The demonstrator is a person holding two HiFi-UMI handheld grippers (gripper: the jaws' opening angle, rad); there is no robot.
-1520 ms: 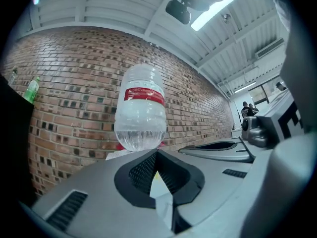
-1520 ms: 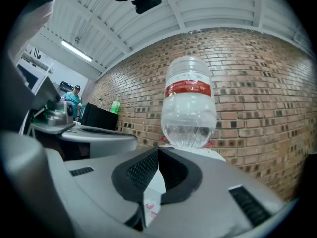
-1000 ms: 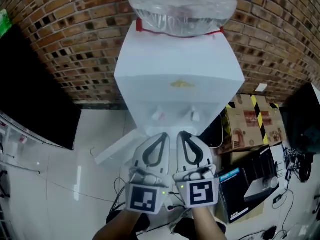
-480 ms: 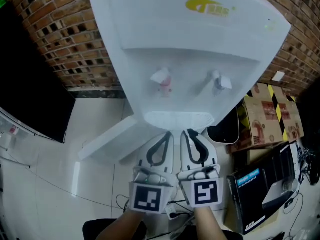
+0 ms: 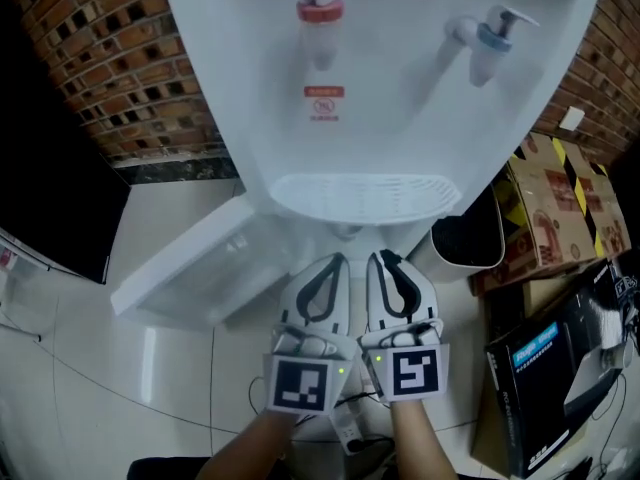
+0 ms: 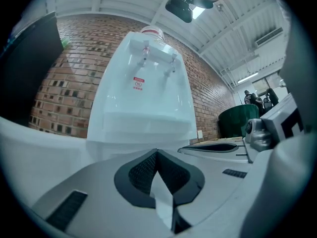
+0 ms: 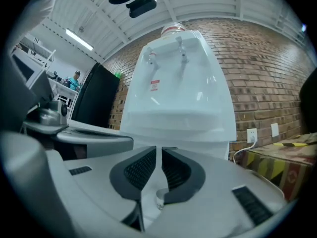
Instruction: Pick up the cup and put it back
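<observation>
Facing water dispenser (image 5: 385, 118), low: left gripper (image 5: 337, 262) jaws together, empty; right gripper (image 5: 377, 259) jaws just parted to a slit, nothing between. Cup: in no view. Find it before you open wider.

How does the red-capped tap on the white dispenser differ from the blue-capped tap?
Colour: the red-capped tap has a red collar, the blue-capped tap a blue one.
Side: in the head view the red-capped tap is left of the blue-capped tap.
Label: a red and white sticker sits under the red-capped tap, none under the blue-capped tap.
Both hang above the white drip tray.
</observation>
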